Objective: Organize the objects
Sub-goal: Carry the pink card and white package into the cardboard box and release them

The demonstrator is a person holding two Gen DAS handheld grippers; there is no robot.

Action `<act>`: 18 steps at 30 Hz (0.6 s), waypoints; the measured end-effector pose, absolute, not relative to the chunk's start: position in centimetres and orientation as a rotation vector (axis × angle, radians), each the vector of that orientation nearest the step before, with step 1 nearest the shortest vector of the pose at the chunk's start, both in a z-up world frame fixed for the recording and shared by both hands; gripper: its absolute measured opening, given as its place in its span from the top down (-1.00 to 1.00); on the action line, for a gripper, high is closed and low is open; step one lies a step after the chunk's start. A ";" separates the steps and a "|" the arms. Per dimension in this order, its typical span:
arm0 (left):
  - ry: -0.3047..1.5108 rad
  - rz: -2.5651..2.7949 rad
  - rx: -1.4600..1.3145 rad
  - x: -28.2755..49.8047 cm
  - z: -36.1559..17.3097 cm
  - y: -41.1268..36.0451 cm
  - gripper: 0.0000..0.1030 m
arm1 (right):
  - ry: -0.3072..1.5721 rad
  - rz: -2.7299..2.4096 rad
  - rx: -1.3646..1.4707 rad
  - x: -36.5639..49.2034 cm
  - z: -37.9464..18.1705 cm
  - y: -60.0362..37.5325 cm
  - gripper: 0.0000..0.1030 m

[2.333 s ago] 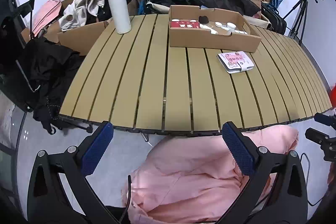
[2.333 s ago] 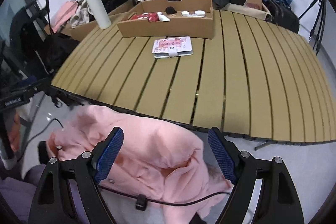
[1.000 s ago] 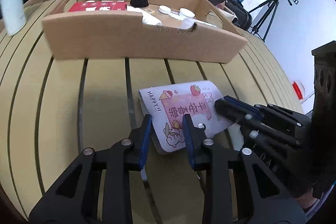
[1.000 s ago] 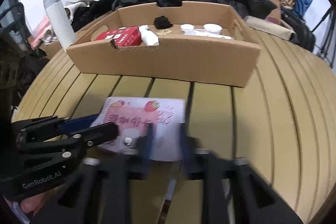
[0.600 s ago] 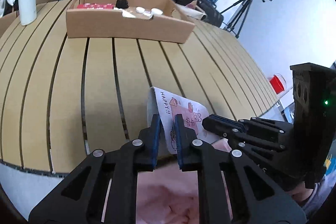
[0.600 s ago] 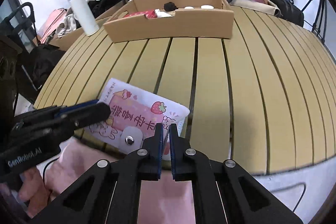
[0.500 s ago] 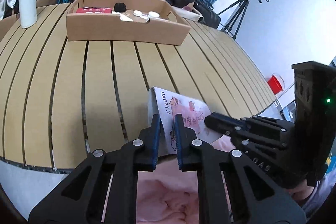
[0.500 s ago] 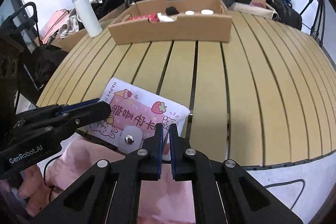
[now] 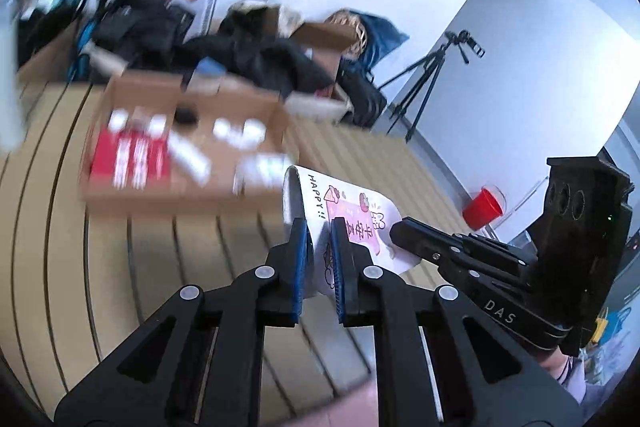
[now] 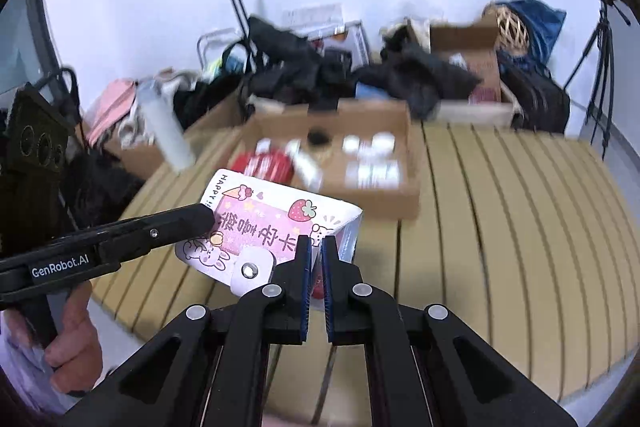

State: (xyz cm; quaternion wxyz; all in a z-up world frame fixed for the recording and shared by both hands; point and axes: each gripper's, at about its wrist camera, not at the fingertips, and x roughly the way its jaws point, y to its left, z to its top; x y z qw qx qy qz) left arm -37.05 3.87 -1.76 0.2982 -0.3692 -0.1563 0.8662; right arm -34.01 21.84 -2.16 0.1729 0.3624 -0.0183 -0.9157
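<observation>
The left gripper (image 9: pixel 319 251) points toward twelve o'clock in its own view, its blue-padded fingers (image 9: pixel 301 259) drawn close and clamped on one edge of the pink card holder (image 9: pixel 352 223), which it carries clear of the table. The right gripper (image 10: pixel 313 269) also points toward twelve o'clock, fingers nearly together and pinching the opposite edge of that holder (image 10: pixel 264 227). In the right wrist view the left tool enters from nine o'clock, with the person's left hand (image 10: pixel 74 343) wrapped around its handle at about eight o'clock.

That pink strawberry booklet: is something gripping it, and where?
Yes, both. The left gripper clamps the booklet by one end; the right gripper clamps the opposite edge beside its snap flap.
</observation>
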 end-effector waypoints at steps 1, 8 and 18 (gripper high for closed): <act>-0.413 2.292 -0.974 -38.9 -1.0 4.2 0.84 | -0.043 -2.606 1.018 -35.5 -1.6 21.9 0.88; -0.407 2.301 -1.099 -50.9 -2.1 6.4 0.85 | -0.061 -2.594 1.107 -49.7 -1.1 21.9 0.89; -0.219 2.279 -1.578 -60.6 -15.3 10.1 0.85 | 0.276 -2.454 1.535 -62.0 -13.0 16.9 0.91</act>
